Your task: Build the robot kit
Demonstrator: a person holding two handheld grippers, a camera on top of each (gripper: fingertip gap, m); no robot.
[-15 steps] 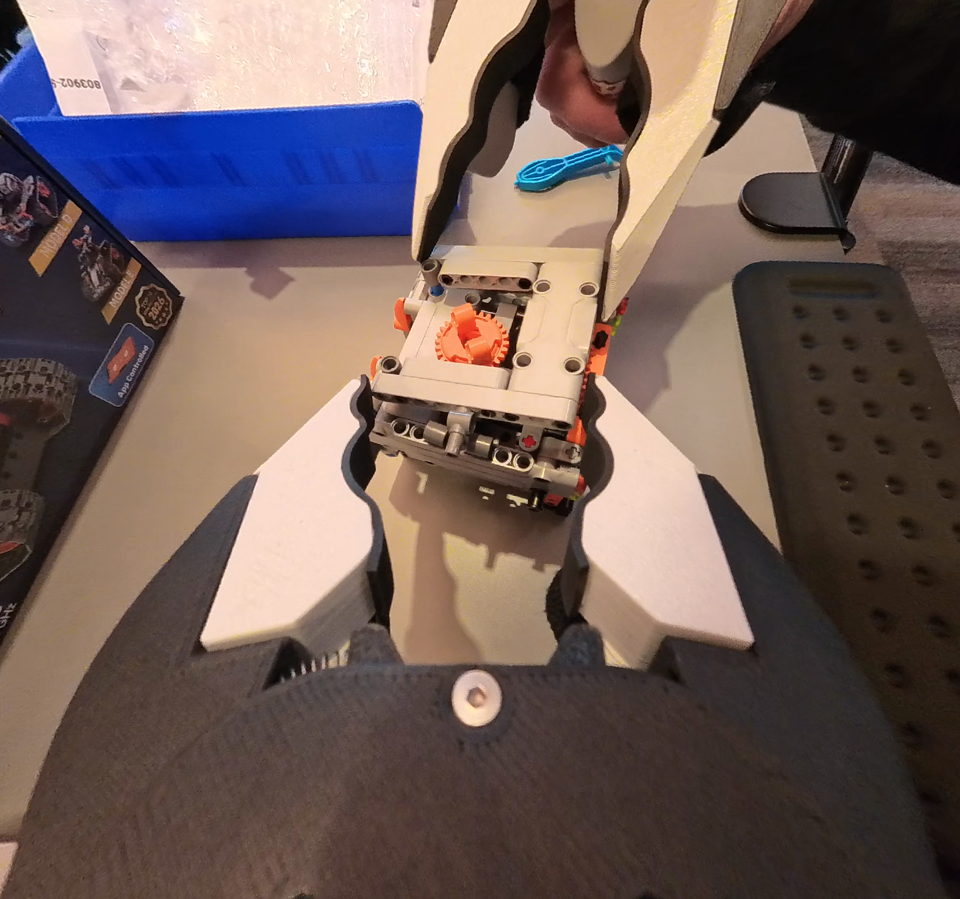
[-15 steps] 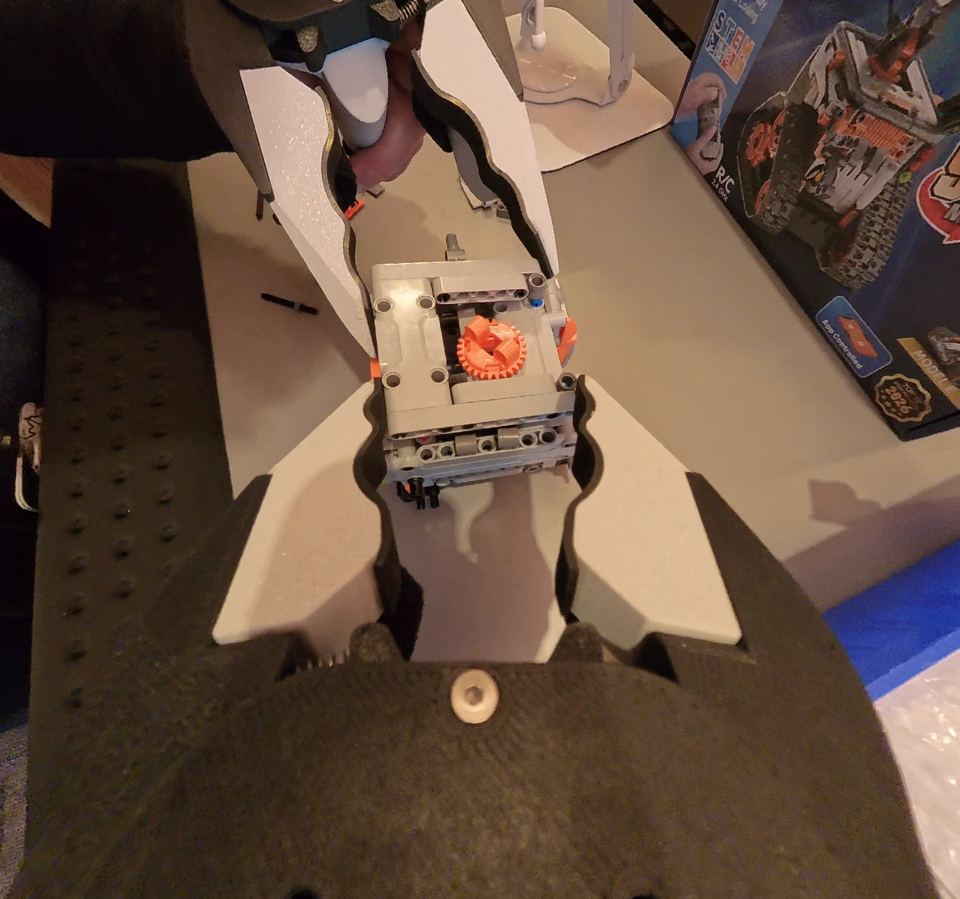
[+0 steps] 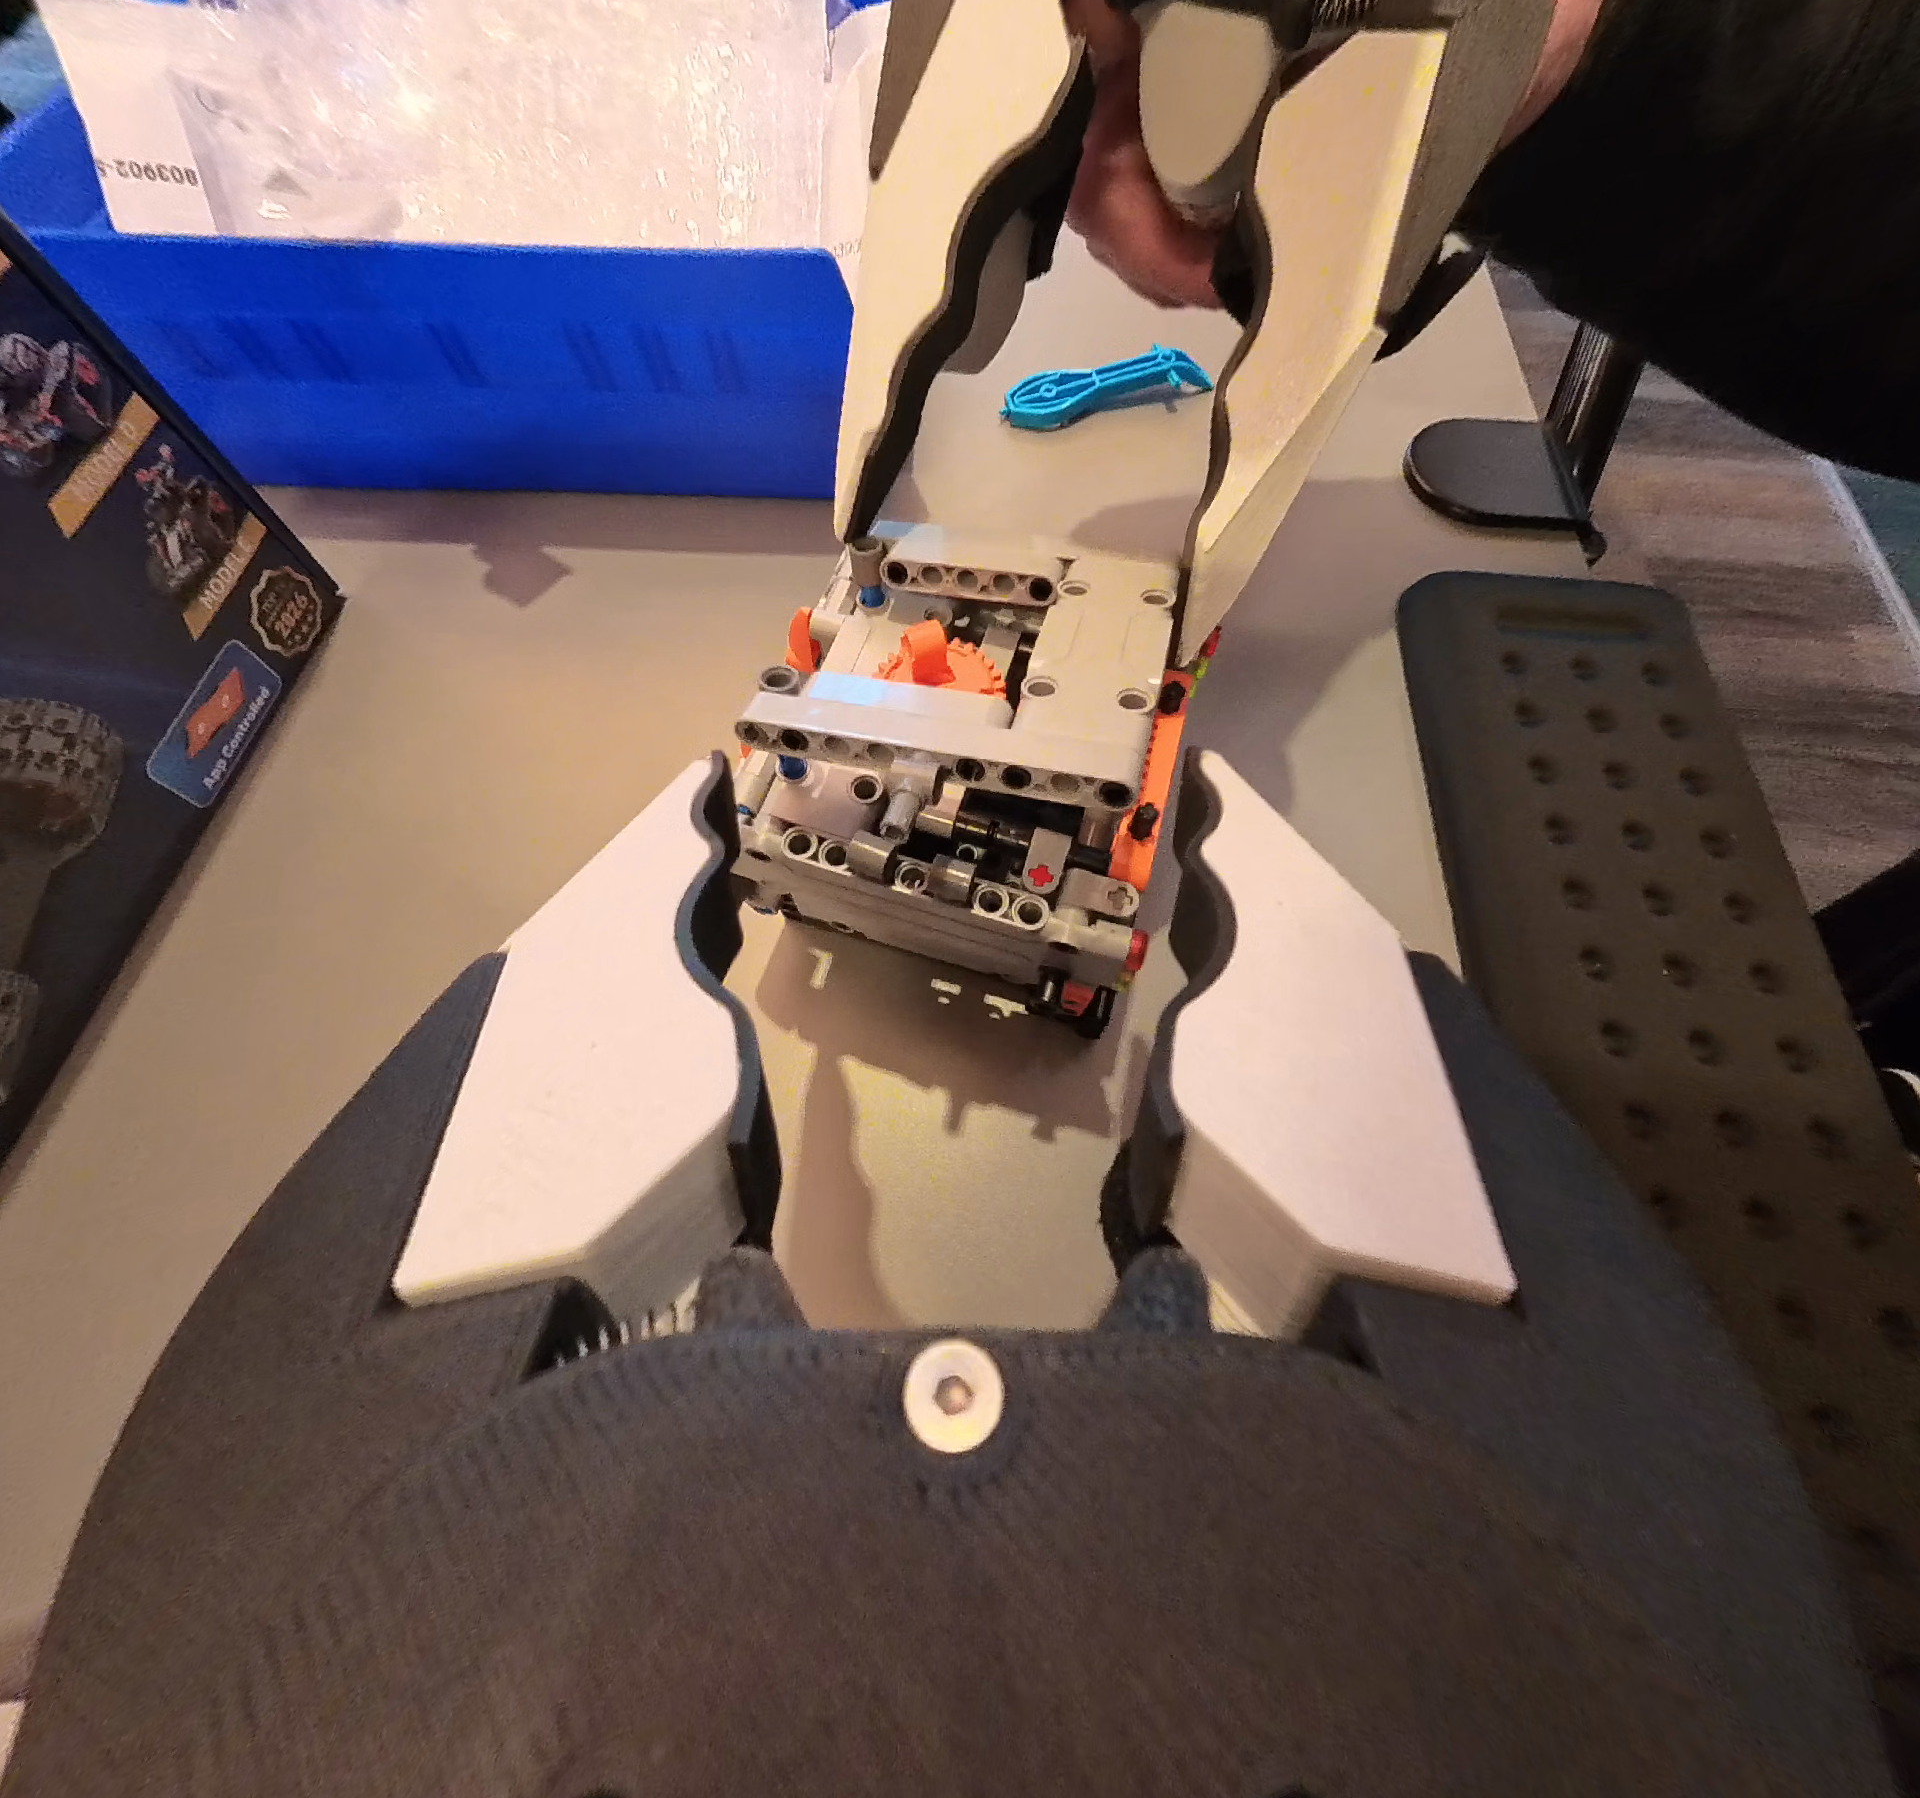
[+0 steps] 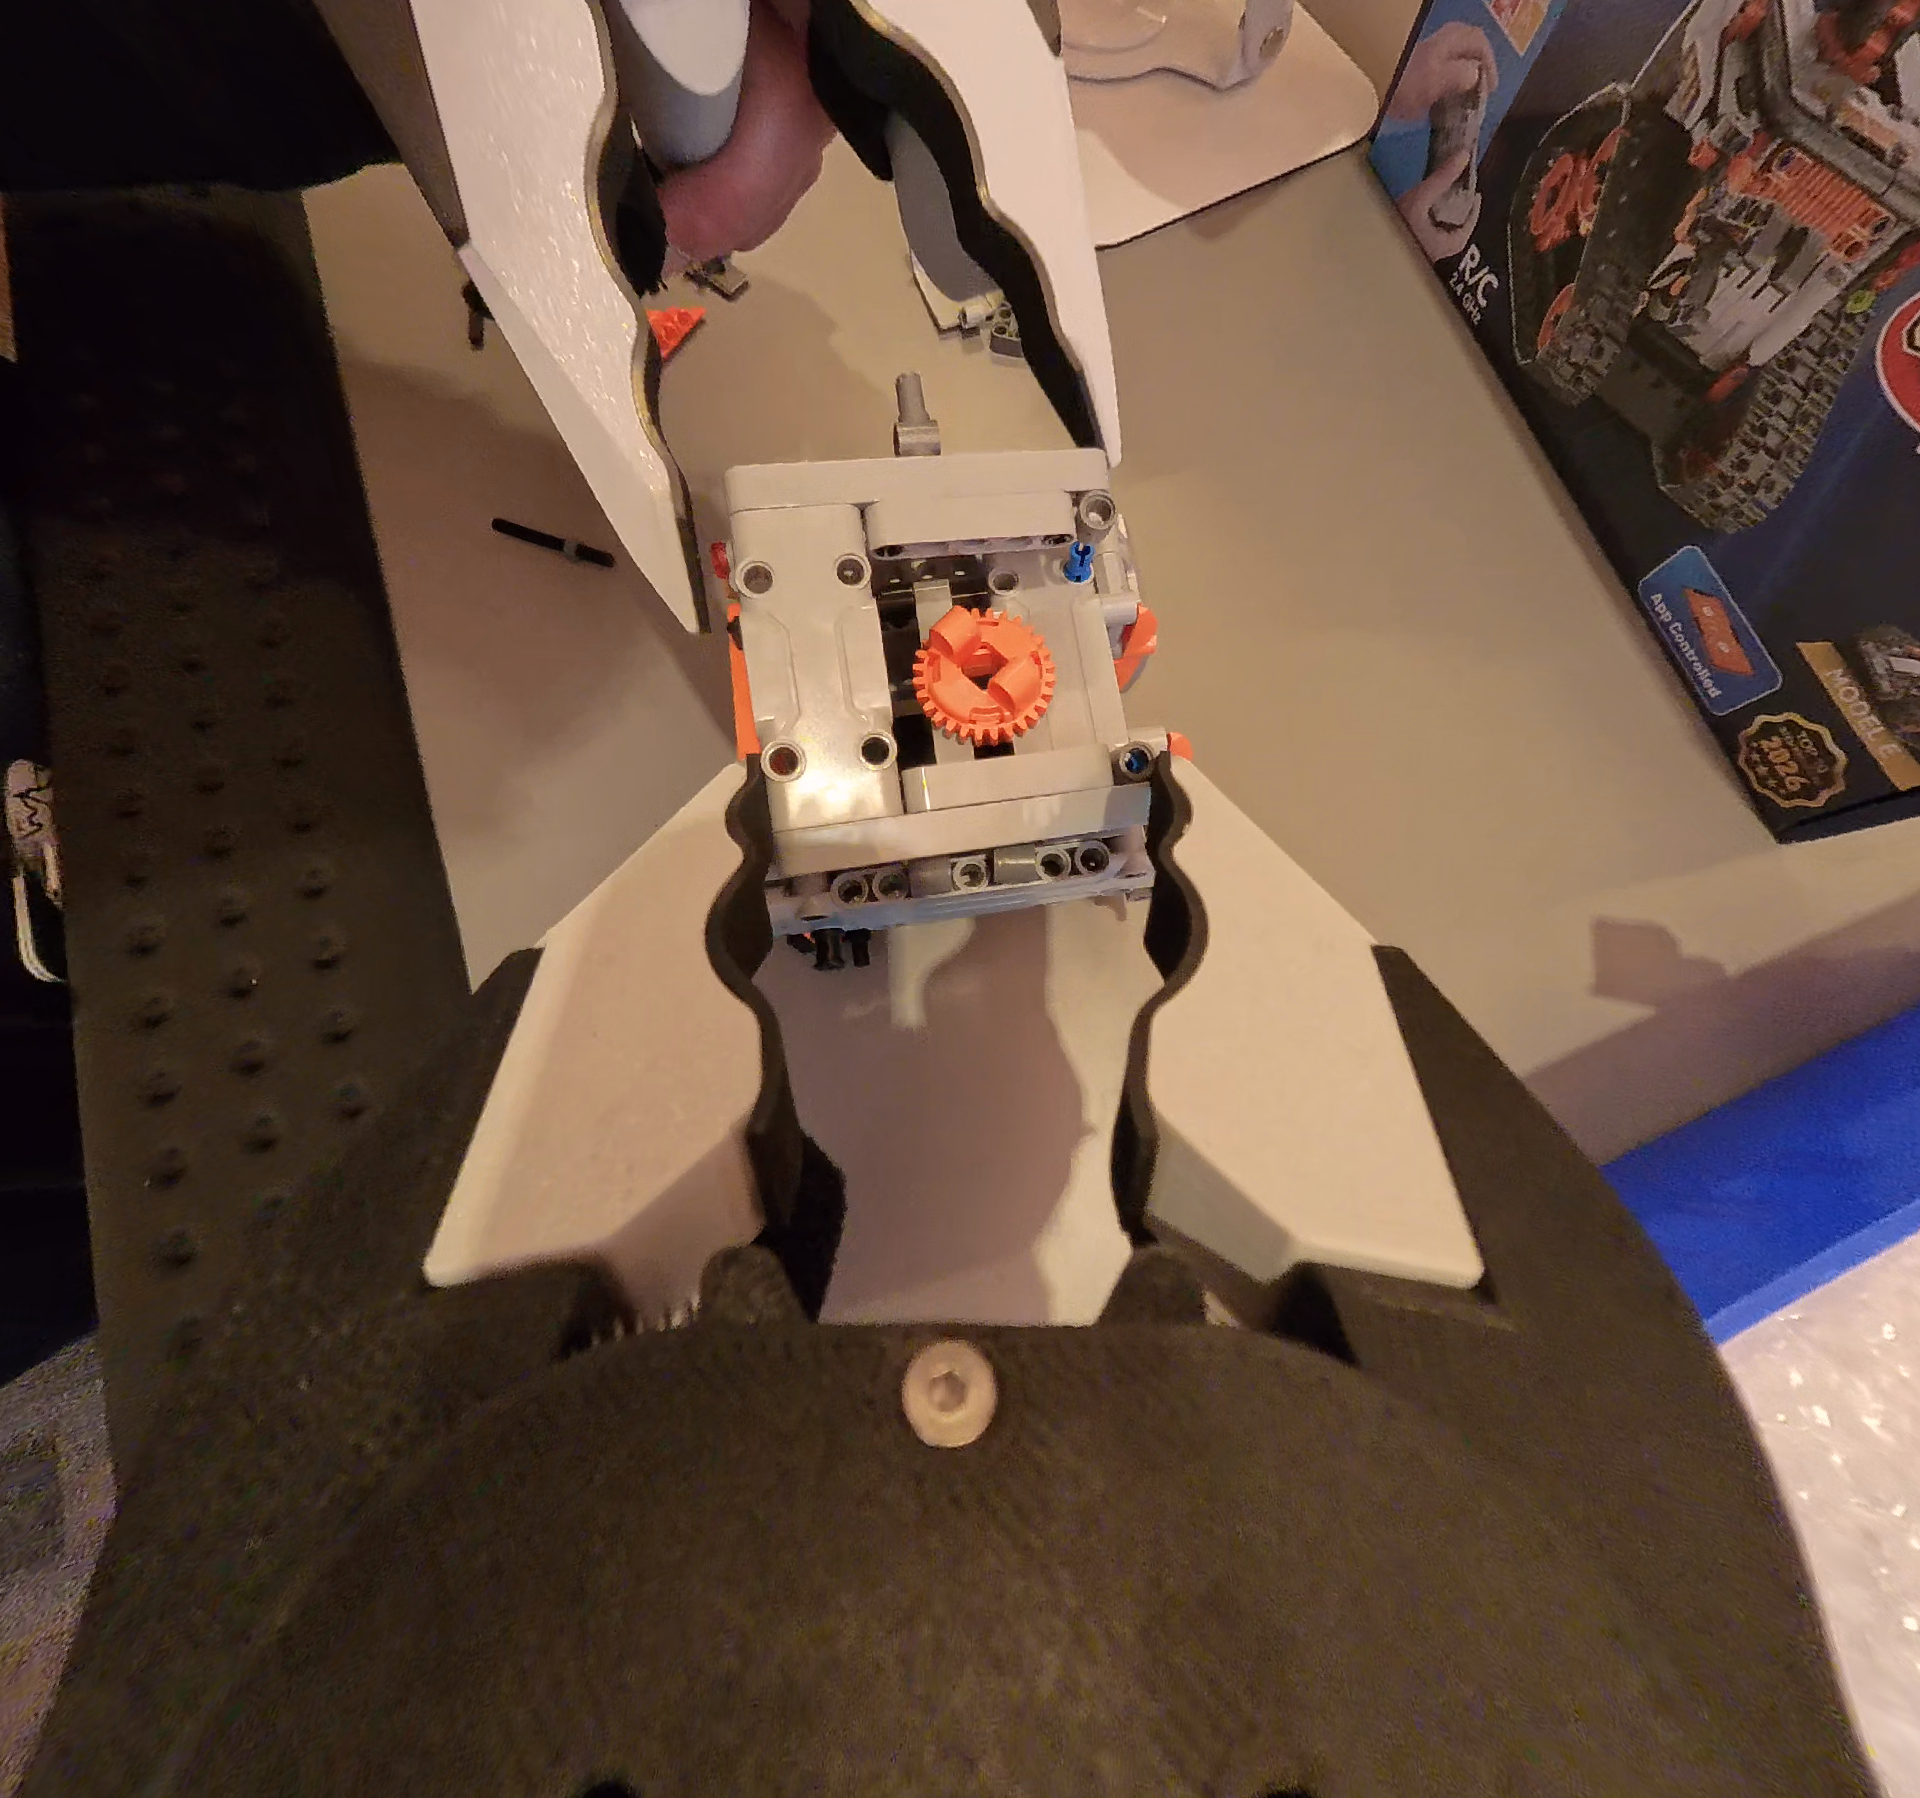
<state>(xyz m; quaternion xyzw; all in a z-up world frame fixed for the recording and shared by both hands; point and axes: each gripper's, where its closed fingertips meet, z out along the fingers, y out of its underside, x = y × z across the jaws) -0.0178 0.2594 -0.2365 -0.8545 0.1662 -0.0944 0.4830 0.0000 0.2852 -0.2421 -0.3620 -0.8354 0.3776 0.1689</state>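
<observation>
A grey brick assembly (image 3: 1081, 647) with an orange gear (image 3: 925, 668) on top sits between both grippers, just above the grey table. My left gripper (image 3: 956, 782) is shut on its near end, one finger on each side. My right gripper (image 3: 1023, 564) comes down from the far side, held by a hand, with its tips on the far corners. In the right wrist view my right gripper (image 4: 951, 792) is shut on the near end of the assembly (image 4: 810, 668). The gear (image 4: 982, 673) faces up there, and my left gripper (image 4: 899, 533) clamps the far end.
A blue bin (image 3: 436, 356) with clear bags stands behind. A dark product box (image 3: 125, 709) stands at the left. A dark perforated pad (image 3: 1662, 917) lies at the right. A blue tool (image 3: 1101, 387), a black axle (image 4: 551, 543), an orange piece (image 4: 675, 325) and a grey pin (image 4: 914, 418) lie loose. The grippers' ends are close to 5 cm from one another.
The assembly has tilted in the left wrist view, so more of its front face shows. Both cameras sit closer to it. Both grips are unchanged.
</observation>
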